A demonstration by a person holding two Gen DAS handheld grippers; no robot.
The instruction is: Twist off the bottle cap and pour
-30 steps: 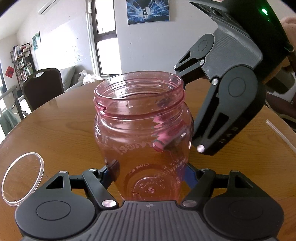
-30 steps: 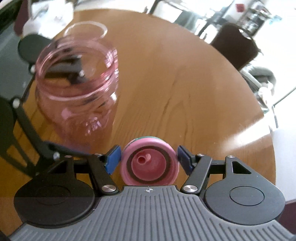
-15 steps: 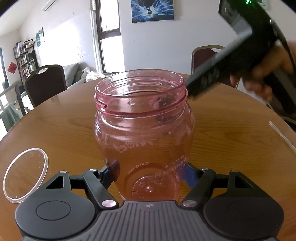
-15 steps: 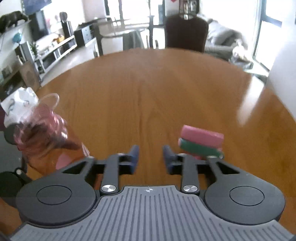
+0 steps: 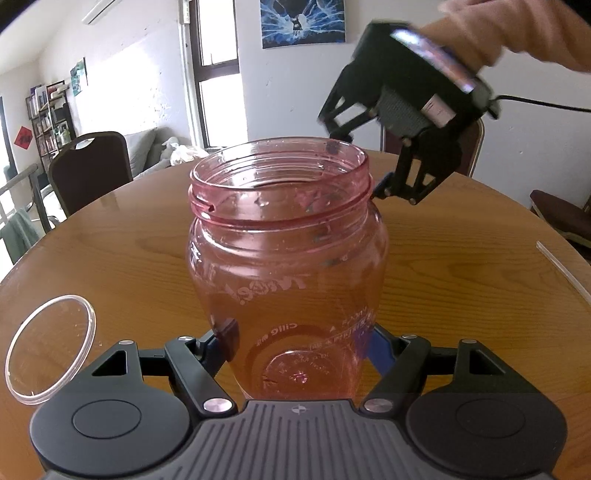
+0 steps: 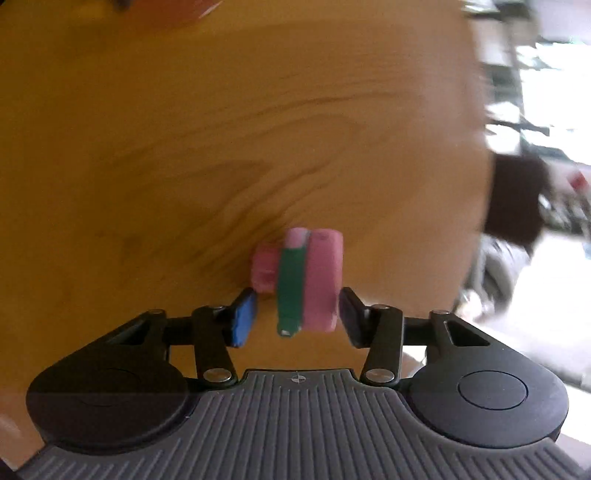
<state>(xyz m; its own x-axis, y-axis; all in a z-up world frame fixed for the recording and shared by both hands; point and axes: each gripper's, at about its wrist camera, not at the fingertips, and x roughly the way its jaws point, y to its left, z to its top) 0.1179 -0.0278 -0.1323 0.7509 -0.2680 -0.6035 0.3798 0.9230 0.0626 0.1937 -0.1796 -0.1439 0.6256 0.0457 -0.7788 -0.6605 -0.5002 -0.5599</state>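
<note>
Daylight came through a tall window (image 5: 218,74) in the white wall (image 5: 147,92). A dark chair (image 5: 90,168) stood behind the round wooden table (image 5: 110,258). A blue poster (image 5: 303,22) hung above.

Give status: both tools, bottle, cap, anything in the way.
Left tool shut on pink bottle, upright, mouth open. Right tool open, pink-green cap on edge between its fingers, frame blurred. Clear lid on table left of bottle, not obstructing.

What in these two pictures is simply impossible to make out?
- Right wrist view: motion blur hides whether the pink-and-green cap rests on the table or touches the right claw.
- Left wrist view: the right claw's fingertips sit behind the jar.
- Jar lettering: mirrored, unreadable.
</note>
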